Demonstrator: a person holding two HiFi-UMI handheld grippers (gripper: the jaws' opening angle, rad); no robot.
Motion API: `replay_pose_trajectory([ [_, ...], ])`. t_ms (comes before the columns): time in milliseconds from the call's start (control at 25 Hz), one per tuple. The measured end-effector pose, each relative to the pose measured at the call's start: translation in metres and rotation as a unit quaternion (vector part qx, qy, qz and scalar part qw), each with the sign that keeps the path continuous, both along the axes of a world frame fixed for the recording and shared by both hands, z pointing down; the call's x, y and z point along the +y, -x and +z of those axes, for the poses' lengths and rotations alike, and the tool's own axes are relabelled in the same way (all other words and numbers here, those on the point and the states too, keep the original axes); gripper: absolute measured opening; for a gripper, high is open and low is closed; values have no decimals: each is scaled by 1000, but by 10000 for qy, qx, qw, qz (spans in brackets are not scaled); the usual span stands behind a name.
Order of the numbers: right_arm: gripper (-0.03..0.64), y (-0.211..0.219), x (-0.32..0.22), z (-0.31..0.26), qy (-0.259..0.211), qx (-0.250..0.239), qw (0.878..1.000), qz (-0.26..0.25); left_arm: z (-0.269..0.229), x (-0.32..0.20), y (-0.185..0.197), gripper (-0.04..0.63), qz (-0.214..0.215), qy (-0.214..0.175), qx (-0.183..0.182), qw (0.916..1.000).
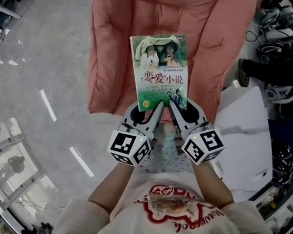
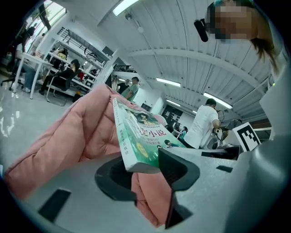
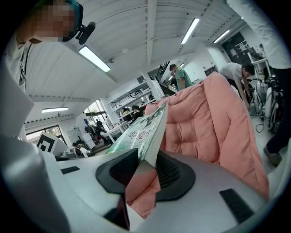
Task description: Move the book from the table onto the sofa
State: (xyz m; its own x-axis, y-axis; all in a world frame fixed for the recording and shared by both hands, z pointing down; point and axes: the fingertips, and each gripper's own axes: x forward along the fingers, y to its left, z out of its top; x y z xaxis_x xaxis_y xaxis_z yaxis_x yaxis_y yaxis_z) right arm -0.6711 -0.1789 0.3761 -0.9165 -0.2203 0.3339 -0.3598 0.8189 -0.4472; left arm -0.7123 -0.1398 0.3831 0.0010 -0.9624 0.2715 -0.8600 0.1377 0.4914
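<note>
The person holds the book (image 1: 161, 69) in front of the body with 2 grippers, cover up, its green front and red title facing the head camera. The left gripper (image 1: 151, 113) pinches the book's near edge at the 7 o'clock corner, and the right gripper (image 1: 176, 109) pinches the same edge at the 5 o'clock corner. In each gripper view the dark pads press on both faces of that corner, with pink fabric showing below the book.

The book is off the table (image 1: 244, 133), whose white top lies at 3 o'clock from the grippers. It hangs over the pink padded sofa (image 1: 126, 42), which fills the head view at 12 o'clock. No view shows whether the book's far end touches the cushion. Glossy grey floor (image 1: 39, 63) spreads out at 9 o'clock.
</note>
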Motion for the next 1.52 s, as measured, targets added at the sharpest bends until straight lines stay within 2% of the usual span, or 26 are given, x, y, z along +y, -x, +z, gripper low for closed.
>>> replay_pose_trajectory([
  [240, 115, 29, -8, 55, 236, 356, 9989, 217, 54, -9, 30, 156, 157, 324, 255, 9990],
  [360, 117, 31, -11, 79, 329, 475, 9980, 254, 78, -13, 32, 158, 175, 467, 342, 9982],
  [560, 118, 24, -10, 147, 477, 620, 9966, 244, 147, -11, 25, 158, 170, 701, 482, 9962],
  [1000, 120, 53, 1, 254, 1013, 1107, 9883, 258, 253, 1, 54, 161, 111, 1378, 951, 9858],
  [1200, 120, 54, 3, 291, 1254, 1328, 9826, 331, 292, 3, 56, 161, 168, 1740, 1307, 9759],
  [1320, 121, 55, 1, 309, 1454, 1379, 9789, 393, 310, 2, 57, 161, 164, 1963, 1685, 9658],
  [1440, 134, 57, 6, 325, 1670, 1539, 9731, 380, 328, 8, 60, 166, 84, 2230, 2122, 9514],
  [1520, 150, 55, 11, 335, 1789, 1699, 9682, 415, 332, 13, 60, 167, 93, 2402, 1970, 9505],
])
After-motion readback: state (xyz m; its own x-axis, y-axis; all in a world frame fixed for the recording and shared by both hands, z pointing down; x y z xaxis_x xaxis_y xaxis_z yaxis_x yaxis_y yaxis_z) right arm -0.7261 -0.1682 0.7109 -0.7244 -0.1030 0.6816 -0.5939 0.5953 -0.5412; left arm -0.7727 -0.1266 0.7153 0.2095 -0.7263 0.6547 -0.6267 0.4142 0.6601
